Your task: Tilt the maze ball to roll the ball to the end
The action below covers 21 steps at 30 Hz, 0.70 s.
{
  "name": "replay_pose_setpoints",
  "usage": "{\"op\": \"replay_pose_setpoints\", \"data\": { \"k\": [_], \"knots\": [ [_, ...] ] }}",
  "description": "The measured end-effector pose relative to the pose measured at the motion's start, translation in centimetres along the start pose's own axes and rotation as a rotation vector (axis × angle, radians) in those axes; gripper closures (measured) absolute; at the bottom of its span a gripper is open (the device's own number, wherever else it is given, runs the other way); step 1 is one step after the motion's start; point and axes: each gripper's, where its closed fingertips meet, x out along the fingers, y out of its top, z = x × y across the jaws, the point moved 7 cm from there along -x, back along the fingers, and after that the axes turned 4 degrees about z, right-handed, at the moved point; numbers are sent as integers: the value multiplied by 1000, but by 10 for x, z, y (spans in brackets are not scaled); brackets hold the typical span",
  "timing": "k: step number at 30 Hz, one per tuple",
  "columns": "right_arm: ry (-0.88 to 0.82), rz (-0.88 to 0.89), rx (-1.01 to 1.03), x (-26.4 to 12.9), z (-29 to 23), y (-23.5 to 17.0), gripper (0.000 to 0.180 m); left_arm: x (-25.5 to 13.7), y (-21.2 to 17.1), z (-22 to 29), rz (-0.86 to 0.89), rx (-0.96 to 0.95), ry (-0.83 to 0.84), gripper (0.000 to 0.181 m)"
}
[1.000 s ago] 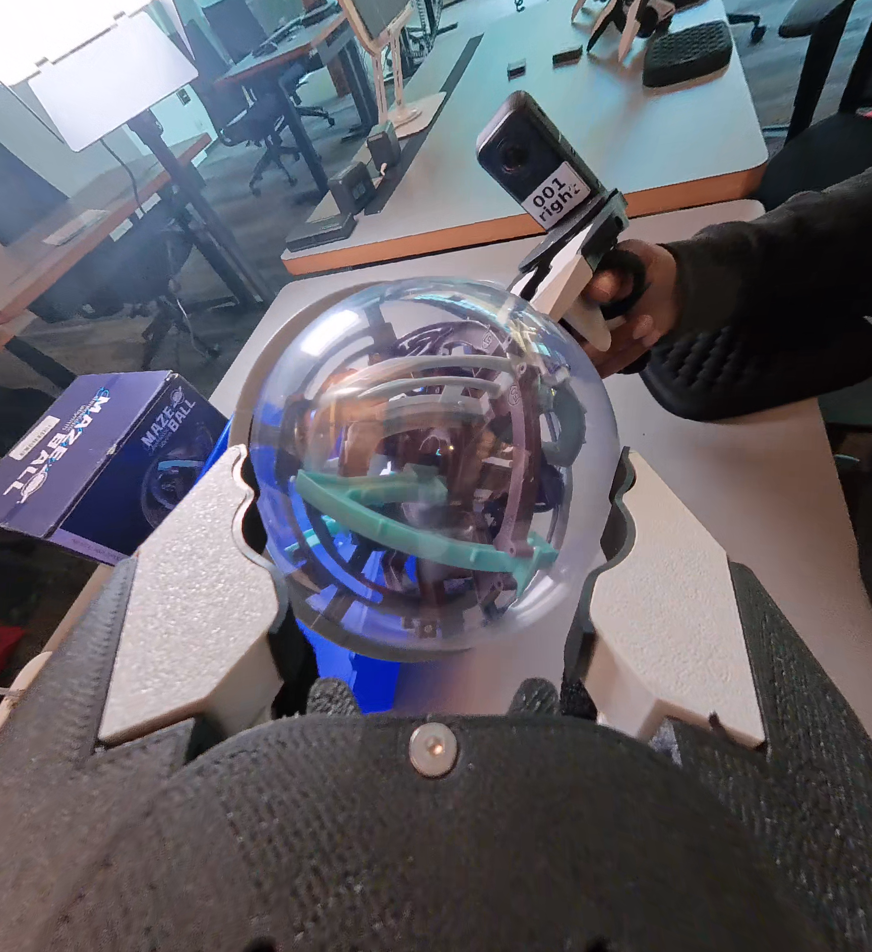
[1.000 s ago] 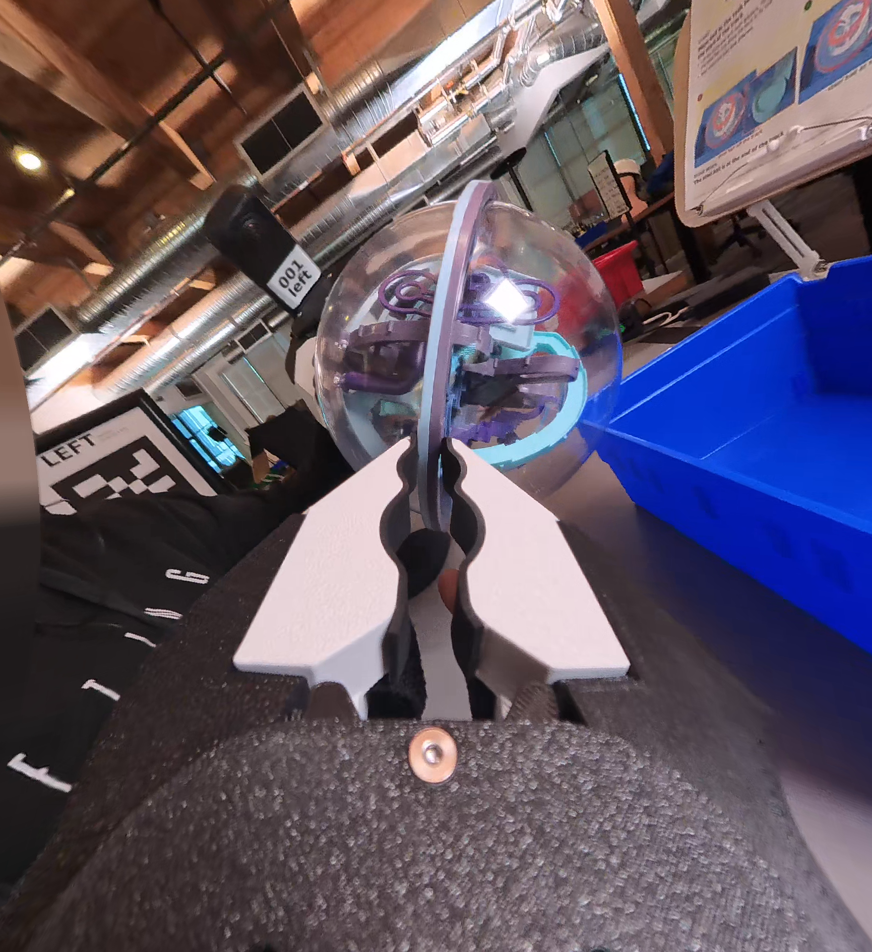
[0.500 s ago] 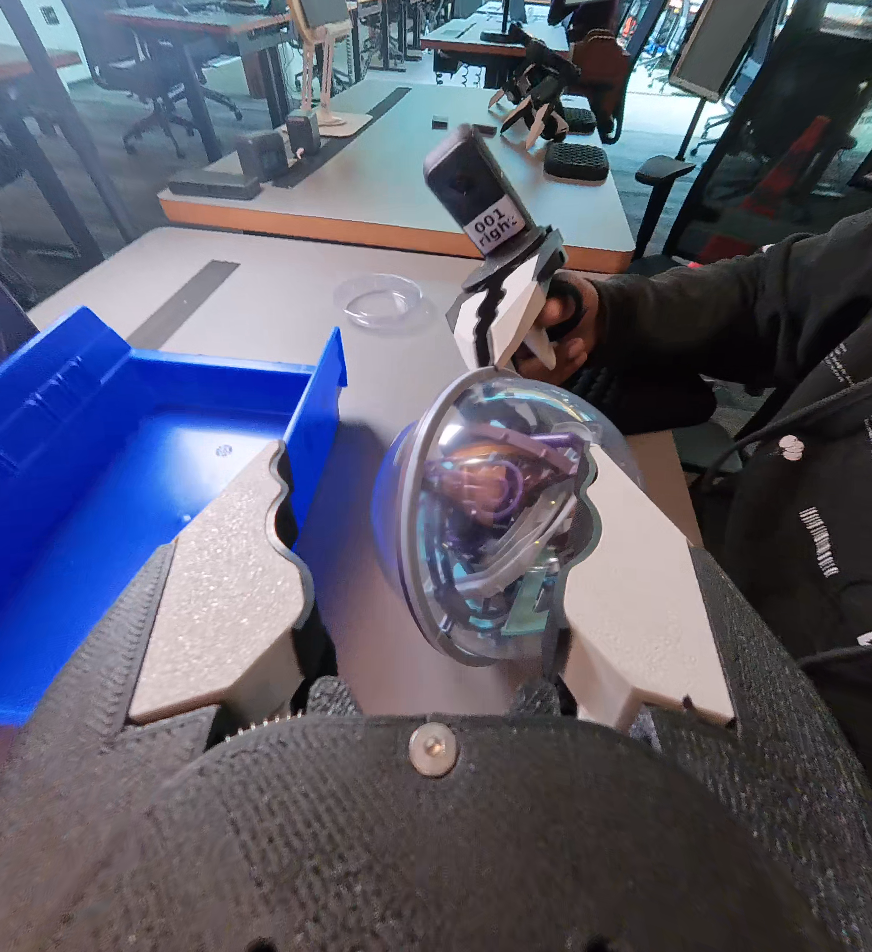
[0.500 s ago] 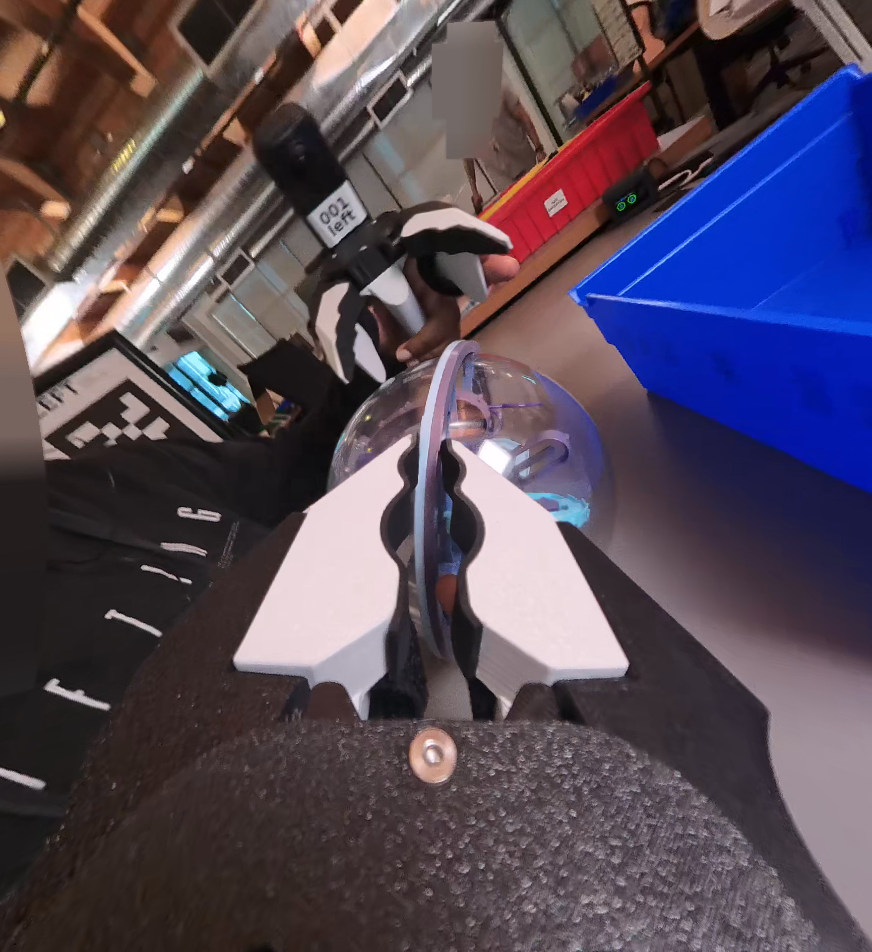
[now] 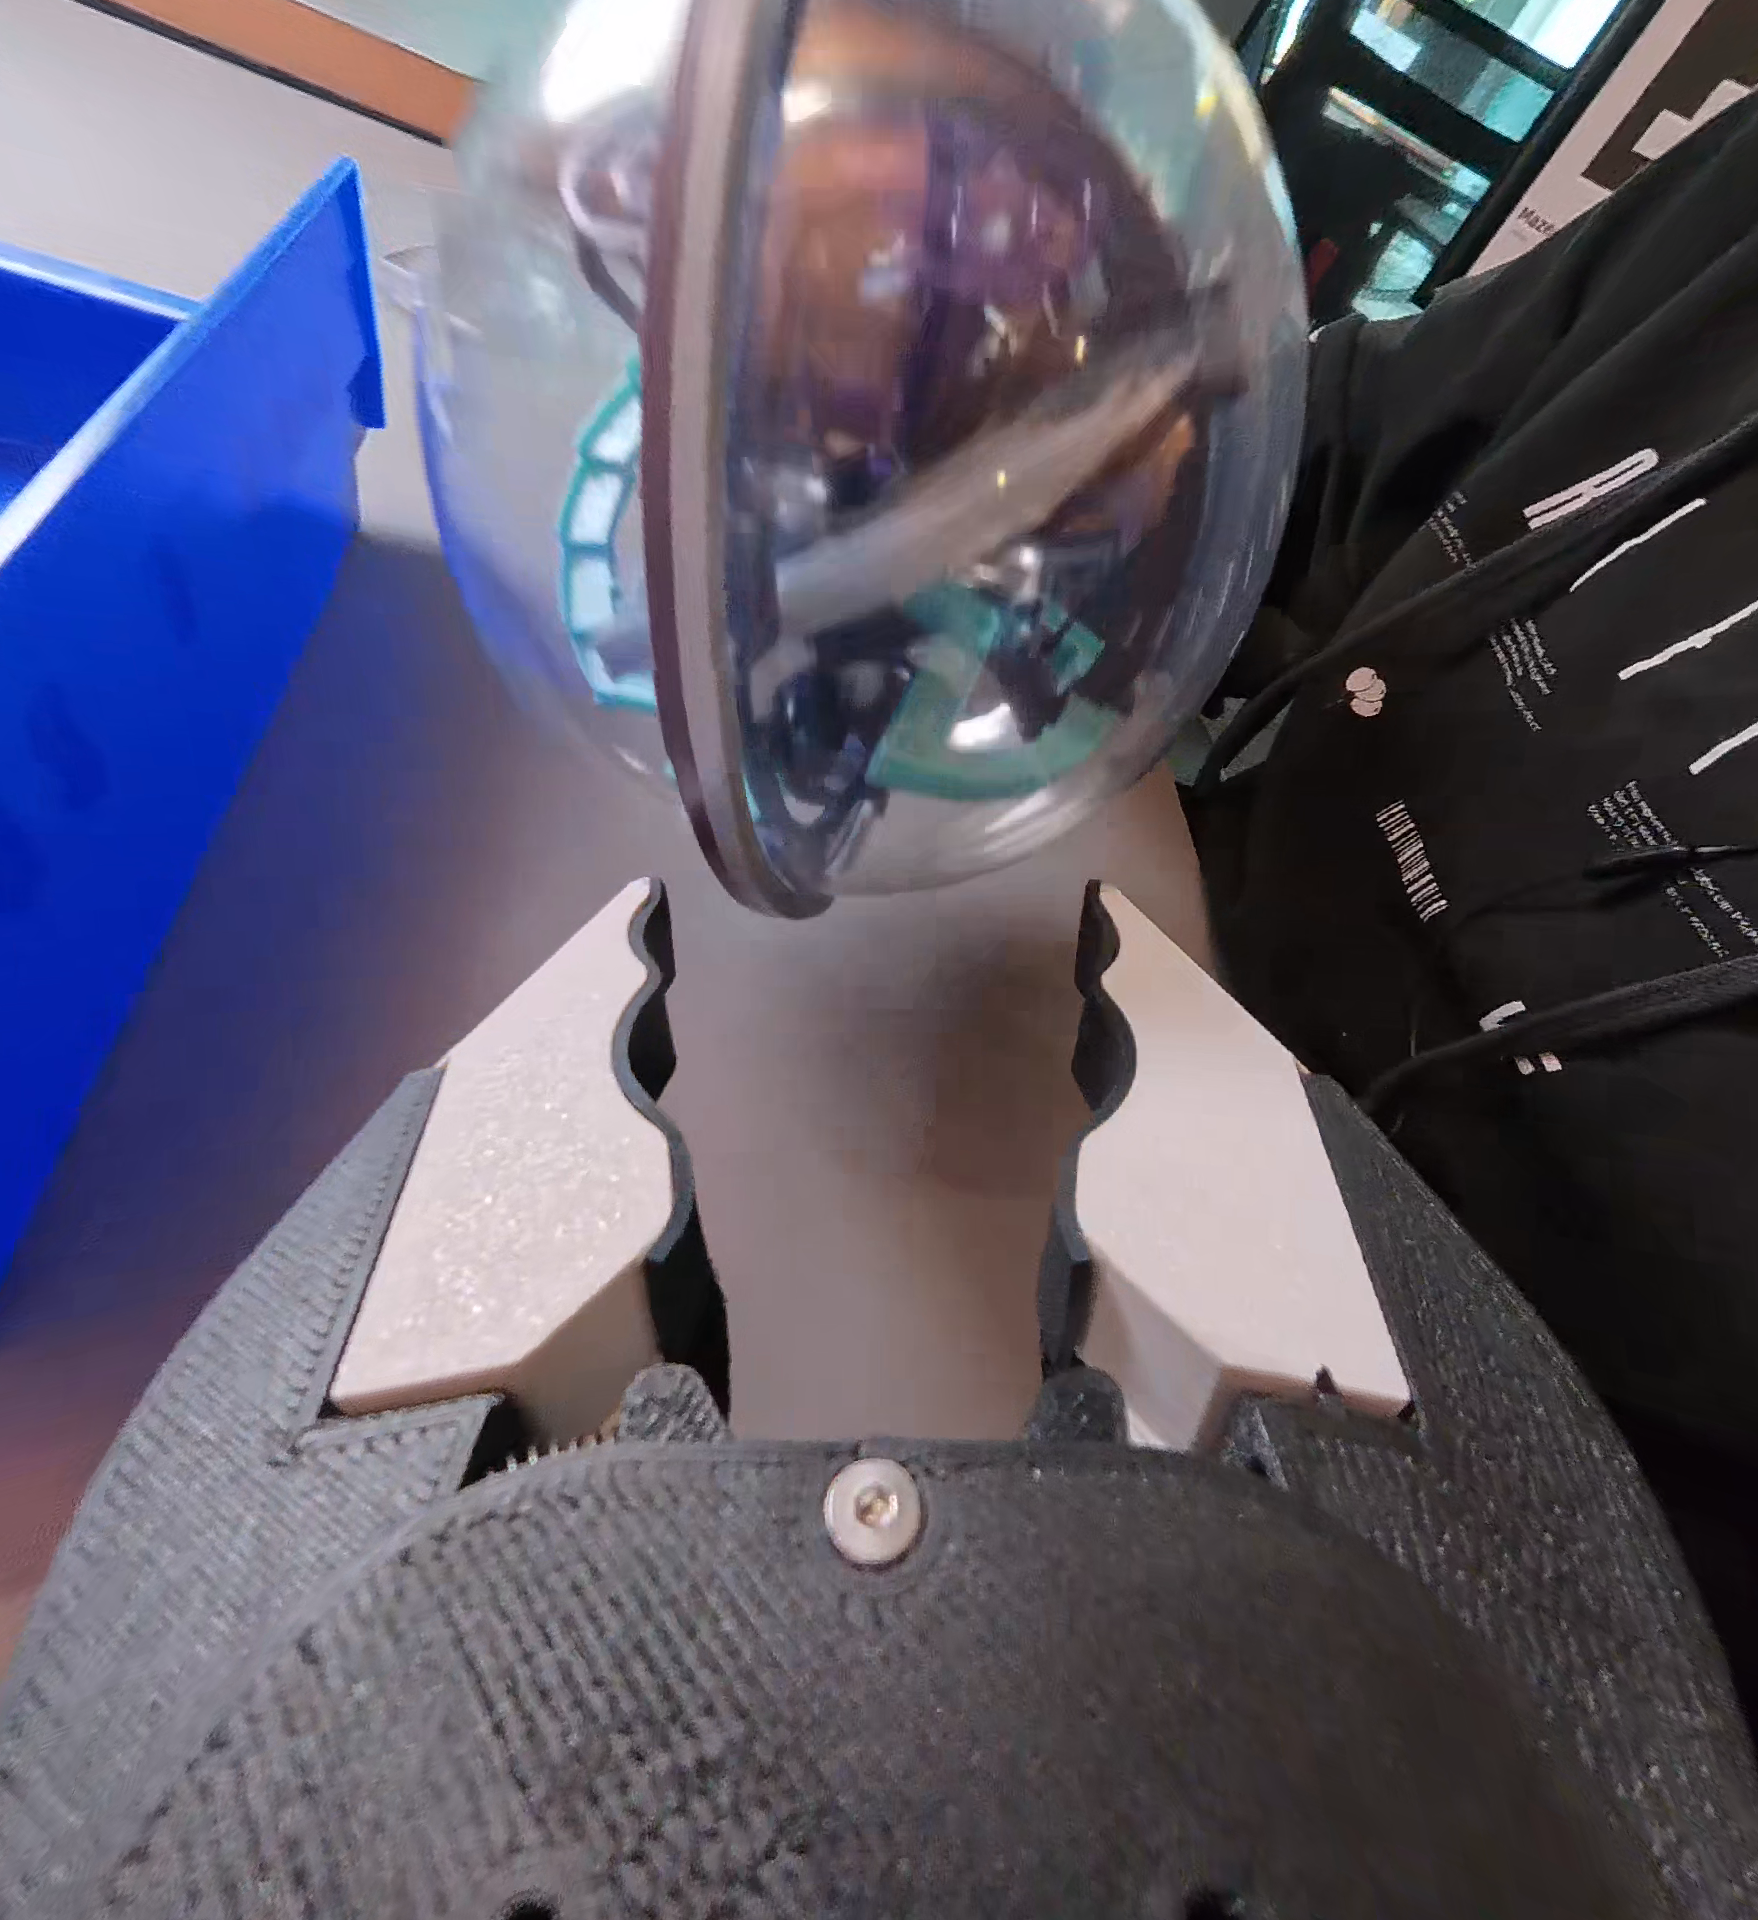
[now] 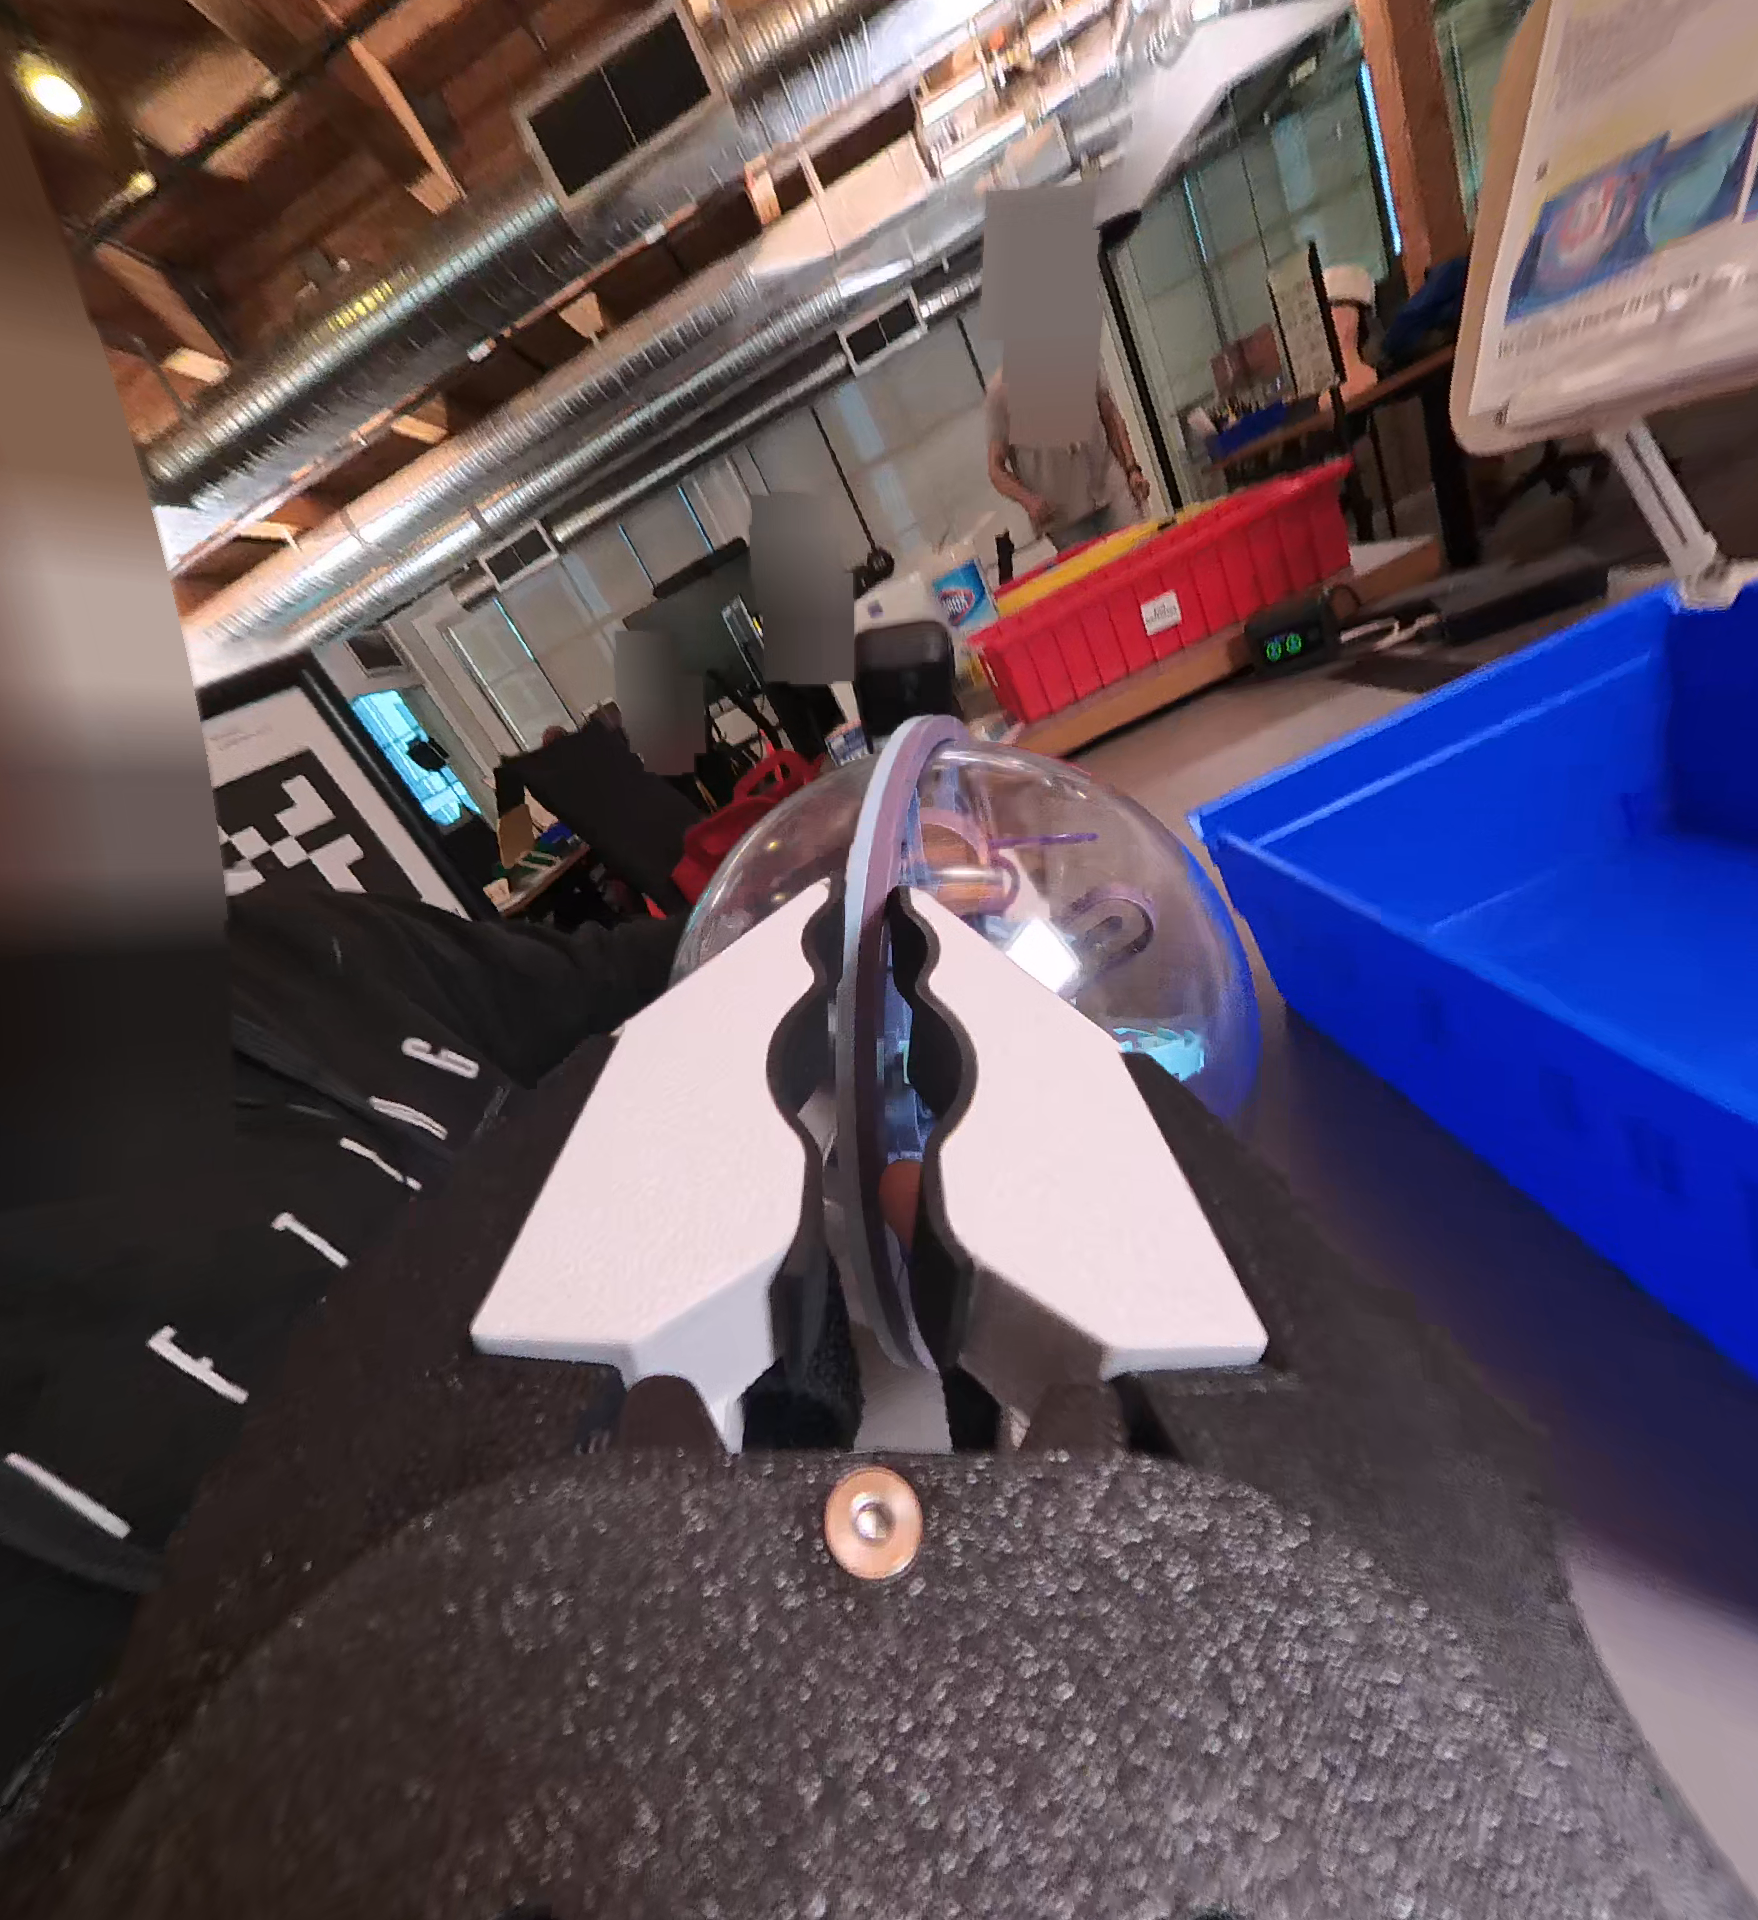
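Note:
The maze ball [image 5: 916, 436] is a clear sphere with a grey equator rim and purple, teal and grey tracks inside. In the left wrist view it hangs just beyond my left gripper [image 5: 870, 914], which is open and empty with the rim's lower edge near its fingertips. In the right wrist view my right gripper [image 6: 870, 914] is shut on the rim of the maze ball [image 6: 1051, 925] and holds it just above the table. The small ball inside cannot be made out.
A blue bin [image 5: 75, 582] stands on the grey table [image 5: 854, 1091] left of the ball; it also shows at the right in the right wrist view [image 6: 1581, 935]. The operator's black hoodie [image 5: 1581, 831] fills the right side. People and red bins stand far behind.
My left gripper has let go of the ball and drawn back below it, its jaws narrower than before. My right gripper keeps its hold on the rim and has turned the ball.

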Motion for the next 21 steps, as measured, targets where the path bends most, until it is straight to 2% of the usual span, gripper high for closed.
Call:
{"op": "replay_pose_setpoints", "data": {
  "k": [5, 8, 11, 12, 13, 21],
  "knots": [
    [44, 153, -20, -5, -11, 30, 174, 12, 28, 10, 133, 87, -12, 120],
    [44, 192, -10, -11, -8, 34, 173, 12, 37, 10, 175, 125, 27, 135],
    [4, 227, 24, -17, 3, 30, 174, 10, 35, 12, 198, 72, 2, 146],
    [-9, 241, 45, -19, 8, 28, 174, 9, 34, 12, 209, 55, -8, 152],
    [-26, 251, 68, -21, 13, 26, 174, 7, 33, 12, 226, 41, -19, 166],
    [-76, 257, 201, -19, 39, 7, 174, 0, 18, -2, 275, -100, -17, 171]
  ]
}}
